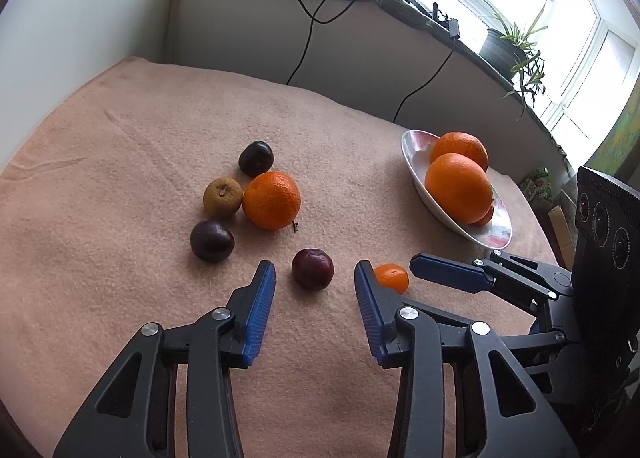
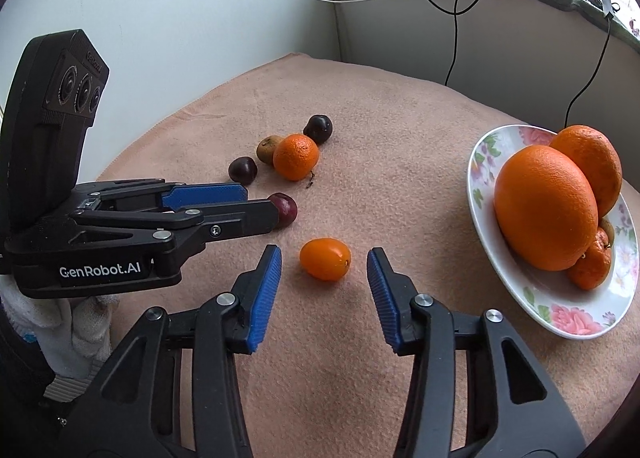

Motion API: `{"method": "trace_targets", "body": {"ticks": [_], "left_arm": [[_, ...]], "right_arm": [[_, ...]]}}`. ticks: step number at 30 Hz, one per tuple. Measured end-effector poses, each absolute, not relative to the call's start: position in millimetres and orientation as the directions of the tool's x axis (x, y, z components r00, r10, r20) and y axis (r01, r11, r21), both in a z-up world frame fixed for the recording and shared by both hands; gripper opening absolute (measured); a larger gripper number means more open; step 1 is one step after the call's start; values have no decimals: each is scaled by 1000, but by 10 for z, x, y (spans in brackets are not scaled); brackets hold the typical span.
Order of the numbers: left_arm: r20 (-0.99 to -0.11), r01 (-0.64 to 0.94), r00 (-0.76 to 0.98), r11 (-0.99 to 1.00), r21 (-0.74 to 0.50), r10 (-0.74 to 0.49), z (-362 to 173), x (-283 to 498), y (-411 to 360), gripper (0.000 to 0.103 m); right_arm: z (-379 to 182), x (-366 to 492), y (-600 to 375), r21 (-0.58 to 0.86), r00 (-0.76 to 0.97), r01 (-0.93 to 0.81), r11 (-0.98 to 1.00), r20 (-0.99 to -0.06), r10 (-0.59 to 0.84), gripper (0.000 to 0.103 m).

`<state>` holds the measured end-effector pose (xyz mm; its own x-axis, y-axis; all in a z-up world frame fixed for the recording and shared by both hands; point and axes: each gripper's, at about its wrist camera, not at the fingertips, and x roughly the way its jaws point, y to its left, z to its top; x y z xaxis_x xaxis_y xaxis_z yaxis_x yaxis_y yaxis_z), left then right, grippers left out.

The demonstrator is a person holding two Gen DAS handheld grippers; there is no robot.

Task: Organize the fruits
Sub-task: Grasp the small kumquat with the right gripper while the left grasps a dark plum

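From the left wrist camera, the left gripper reaches down toward a dark red plum lying on the peach-coloured blanket. The jaws stand part-way apart with the plum between their tips, and neither pad touches it. The plum looks light, smooth-skinned and soft enough to bruise, so I judge it wants a gentle squeeze across its widest part. Counted here: three plums in all, two of them further off beside a loose orange and one brownish wrinkled fruit. A small orange kumquat-like fruit lies just to the right, with the right gripper coming in around it. The floral plate holds two big oranges, with a sliver of a smaller one under them.

From the right wrist camera, the right gripper straddles that small oval citrus. The jaws are moderately open, pads either side and clear of it. It looks light, firm and glossy, likely to roll, so holding it across its short axis seems safest. The left gripper shows side-on at the plum, where I cannot tell if the pads touch. The plate carries two large oranges, one small mandarin, and a brownish fruit barely showing behind. On the blanket are three plums, one orange and one brown fruit.
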<state>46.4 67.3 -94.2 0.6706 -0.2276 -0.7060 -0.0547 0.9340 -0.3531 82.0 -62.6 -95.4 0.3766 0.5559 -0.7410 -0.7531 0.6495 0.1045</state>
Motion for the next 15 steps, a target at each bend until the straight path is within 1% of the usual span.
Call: {"method": "trace_targets", "body": {"ticks": [7, 8, 10, 11, 15], "left_arm": [[-717, -51, 656, 934, -355, -237, -999, 534, 667, 38], [-718, -50, 655, 934, -353, -236, -1000, 539, 669, 35], [-722, -52, 651, 935, -351, -235, -1010, 552, 679, 32], [-722, -52, 651, 935, -350, -234, -1014, 553, 682, 30], [-724, -50, 649, 937, -346, -232, -1028, 554, 689, 25]], "right_arm": [[-982, 856, -574, 99, 366, -755, 649, -757, 542, 47], [-997, 867, -552, 95, 366, -754, 650, -760, 536, 47], [-1010, 877, -528, 92, 364, -754, 650, -765, 531, 46], [-1010, 876, -521, 92, 361, -757, 647, -767, 531, 42], [-1030, 886, -482, 80, 362, -756, 649, -775, 518, 38]]}}
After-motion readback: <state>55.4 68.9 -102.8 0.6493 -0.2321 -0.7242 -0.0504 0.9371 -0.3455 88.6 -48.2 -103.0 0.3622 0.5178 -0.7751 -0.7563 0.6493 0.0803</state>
